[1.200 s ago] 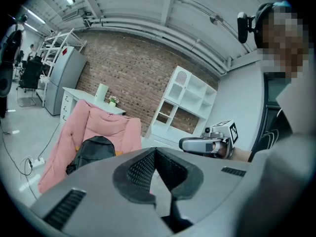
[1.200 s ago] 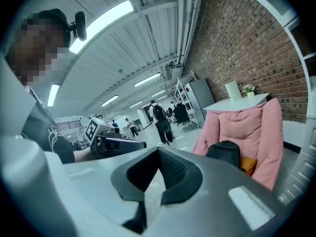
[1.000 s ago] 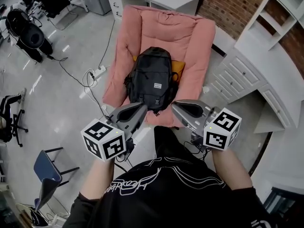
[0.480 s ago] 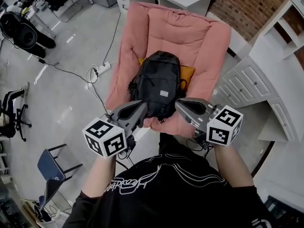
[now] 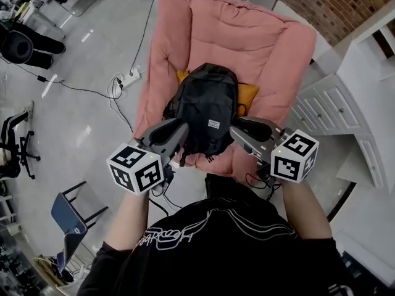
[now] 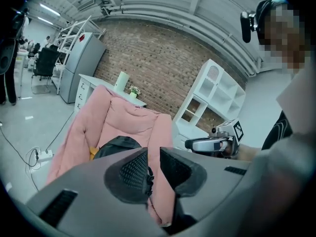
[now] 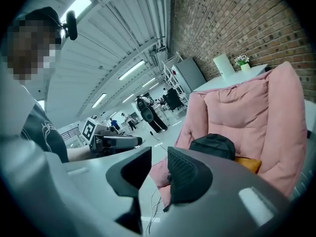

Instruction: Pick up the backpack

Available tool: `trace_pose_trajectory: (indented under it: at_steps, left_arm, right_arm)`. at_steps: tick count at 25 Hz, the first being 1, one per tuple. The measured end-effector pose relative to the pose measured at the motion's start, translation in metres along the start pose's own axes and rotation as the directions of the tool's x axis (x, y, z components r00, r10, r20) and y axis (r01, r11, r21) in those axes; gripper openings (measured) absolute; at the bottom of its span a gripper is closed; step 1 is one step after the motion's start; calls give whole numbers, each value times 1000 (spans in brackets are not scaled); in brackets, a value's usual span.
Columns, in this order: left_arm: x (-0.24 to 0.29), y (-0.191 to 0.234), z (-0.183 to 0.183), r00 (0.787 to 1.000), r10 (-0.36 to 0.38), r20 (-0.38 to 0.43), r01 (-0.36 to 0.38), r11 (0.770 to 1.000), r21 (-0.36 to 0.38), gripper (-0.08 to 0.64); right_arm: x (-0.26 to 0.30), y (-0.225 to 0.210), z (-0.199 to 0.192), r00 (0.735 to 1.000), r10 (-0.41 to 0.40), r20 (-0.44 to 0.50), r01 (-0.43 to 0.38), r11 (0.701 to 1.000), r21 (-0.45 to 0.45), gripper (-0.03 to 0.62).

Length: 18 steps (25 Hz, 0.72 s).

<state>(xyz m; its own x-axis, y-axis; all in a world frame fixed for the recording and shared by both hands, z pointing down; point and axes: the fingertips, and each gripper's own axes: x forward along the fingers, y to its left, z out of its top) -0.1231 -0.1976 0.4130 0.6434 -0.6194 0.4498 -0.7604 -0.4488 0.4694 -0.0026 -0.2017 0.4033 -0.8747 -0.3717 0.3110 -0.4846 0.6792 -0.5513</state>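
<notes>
A black backpack (image 5: 207,106) stands upright on a pink padded lounge chair (image 5: 247,36), with an orange cushion (image 5: 248,95) behind it. My left gripper (image 5: 179,127) hangs by the pack's lower left side and my right gripper (image 5: 238,127) by its lower right; neither touches it. In the left gripper view the backpack (image 6: 116,143) shows beyond the left gripper (image 6: 154,164), whose jaws are opening with a narrow gap and nothing between them. In the right gripper view the right gripper (image 7: 159,174) is also opening and empty, the backpack (image 7: 213,144) ahead of it.
A power strip with cables (image 5: 129,76) lies on the floor left of the chair. A white drawer cabinet (image 5: 327,103) stands to the right, under a brick wall (image 5: 333,5). A blue chair (image 5: 65,214) is at lower left, an office chair (image 5: 12,147) at the far left.
Both grippers have come forward and down to the backpack and now flank its lower end. The backpack itself has not moved on the chair.
</notes>
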Motion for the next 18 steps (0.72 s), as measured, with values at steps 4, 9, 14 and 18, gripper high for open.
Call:
trace_pose_trajectory:
  at_steps: [4,9,14,18]
  left_arm:
    - [22,25,-3,999,14,-36,-14,1000,-11,98]
    - [46,52,-18,994,20,-110,-19,1000,7,174]
    - [69,81,-28,982,49,-183,-38,997,68,259]
    - [87,110,-42,968,80,-237,-63,995,77,288]
  right_arm:
    - [8,-29,-4,999,-34,-22,35,999,24,115]
    - [19,-62,-24,993,-80,-87,83,996,24,179]
    - [31,-92,-45,982,-108,-157,115,993,36,233]
    - [43,-118,-67,970,-123,-208,140,988,67,238]
